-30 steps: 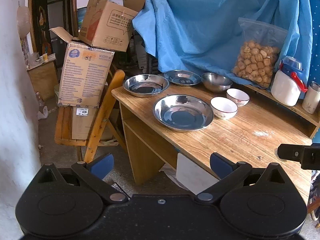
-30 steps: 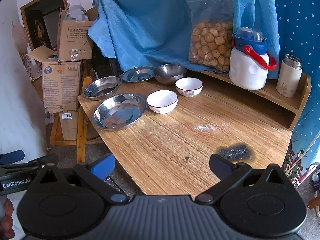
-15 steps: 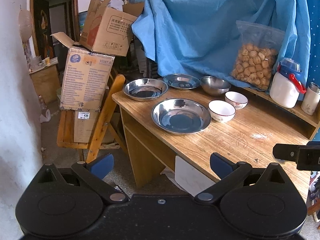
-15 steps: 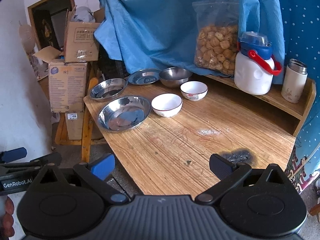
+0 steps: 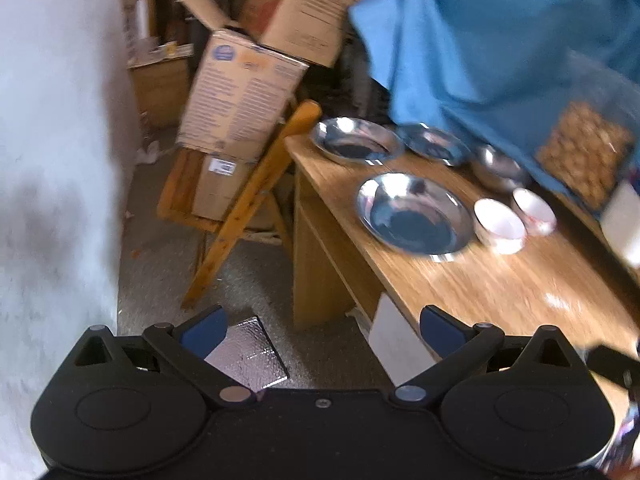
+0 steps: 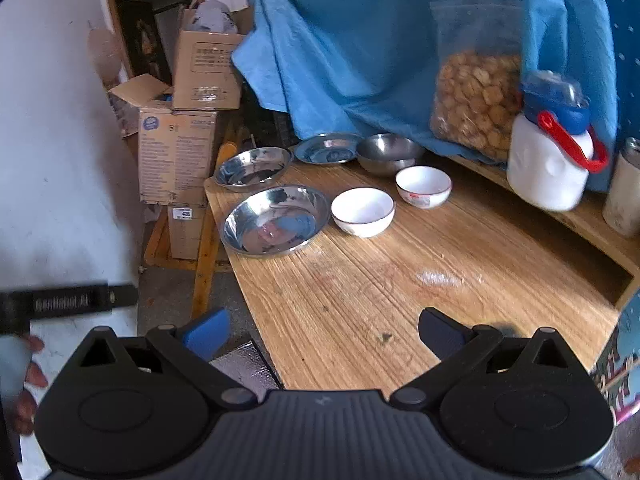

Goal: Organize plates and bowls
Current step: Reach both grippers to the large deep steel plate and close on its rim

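On the wooden table (image 6: 400, 280) stand three steel plates: a large near one (image 6: 276, 220) (image 5: 414, 216), a second (image 6: 254, 168) (image 5: 356, 140) at the left corner and a third (image 6: 326, 149) behind it. A steel bowl (image 6: 388, 153) and two white bowls (image 6: 363, 211) (image 6: 423, 186) stand to their right. My left gripper (image 5: 322, 326) is open and empty, off the table's left front corner, above the floor. My right gripper (image 6: 324, 330) is open and empty over the table's front edge.
Stacked cardboard boxes (image 6: 180, 148) rest on a wooden folding chair (image 5: 244, 204) left of the table. A blue cloth (image 6: 360, 48) hangs behind. A bag of snacks (image 6: 476, 88), a white jug (image 6: 550, 164) and a flask (image 6: 624, 192) stand on the back shelf. A white wall (image 5: 56, 160) is at the left.
The left gripper has swung left and tilted, so the table slid to the right of its view, now blurred. The right gripper moved closer to the table. Both stayed open.
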